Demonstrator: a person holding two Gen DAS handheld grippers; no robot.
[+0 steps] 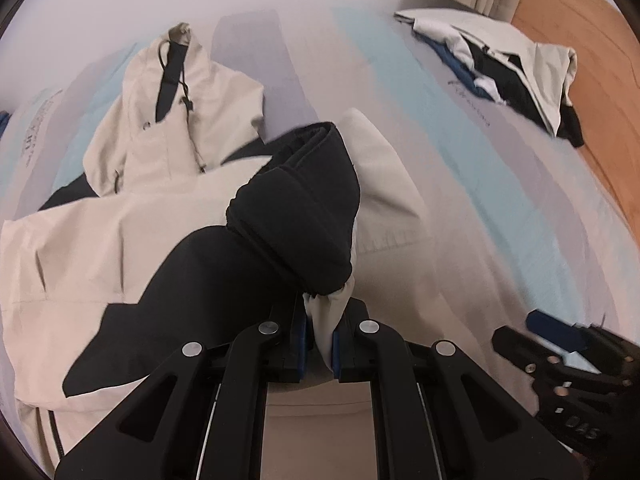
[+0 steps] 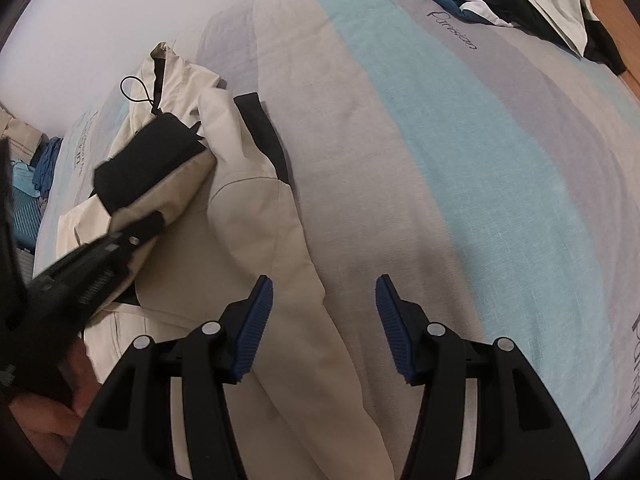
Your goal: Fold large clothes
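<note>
My left gripper (image 1: 320, 344) pinches the sleeve (image 1: 292, 208) of the cream-and-black jacket (image 1: 80, 248) lying on the striped bedspread (image 2: 460, 160); my right gripper (image 2: 324, 328) hangs spread, empty, beside the jacket.

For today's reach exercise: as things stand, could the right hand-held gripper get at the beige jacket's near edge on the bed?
Probably yes. The right hand-held gripper is open and holds nothing, and the jacket edge lies uncovered just ahead of its fingers. The left hand-held gripper, shut on the sleeve, stays off to the side.
</note>
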